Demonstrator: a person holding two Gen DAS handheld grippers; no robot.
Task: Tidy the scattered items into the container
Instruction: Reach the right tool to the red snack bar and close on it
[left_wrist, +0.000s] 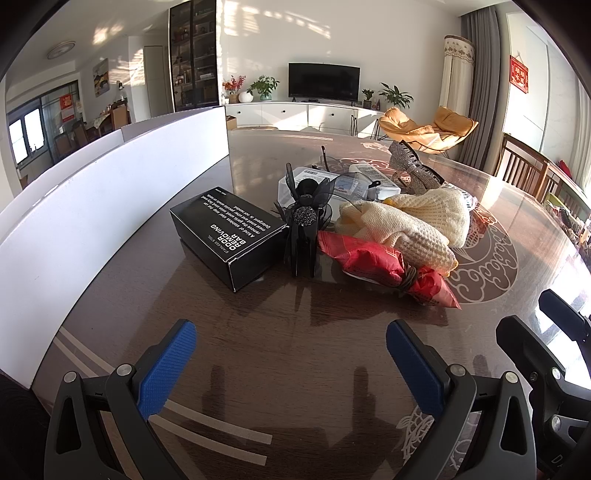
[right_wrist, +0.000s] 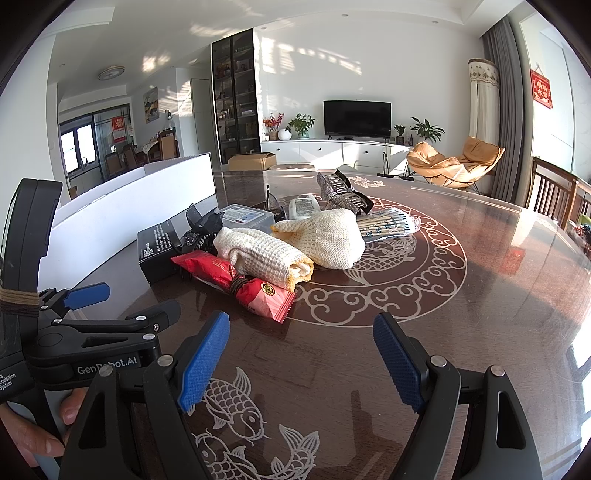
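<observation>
Blue-padded left gripper (left_wrist: 291, 354) and right gripper (right_wrist: 301, 354): both hovering over glossy brown table (right_wrist: 480, 295), fingers apart, holding nothing. Lying clustered mid-table beside tall white container (left_wrist: 92, 206): black printed box (left_wrist: 229, 236), black flower hair clip (left_wrist: 306, 221), red snack packet (left_wrist: 384, 269), cream knitted cloths (right_wrist: 295, 247). Showing in right view only: wrapped stick bundle (right_wrist: 388, 223), a hand (right_wrist: 37, 432) gripping left handle.

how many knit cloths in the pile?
2. One rolled white knit cloth lies behind the red snack packet; a cream knit cloth sits just right of it, touching. More could be hidden underneath.
</observation>
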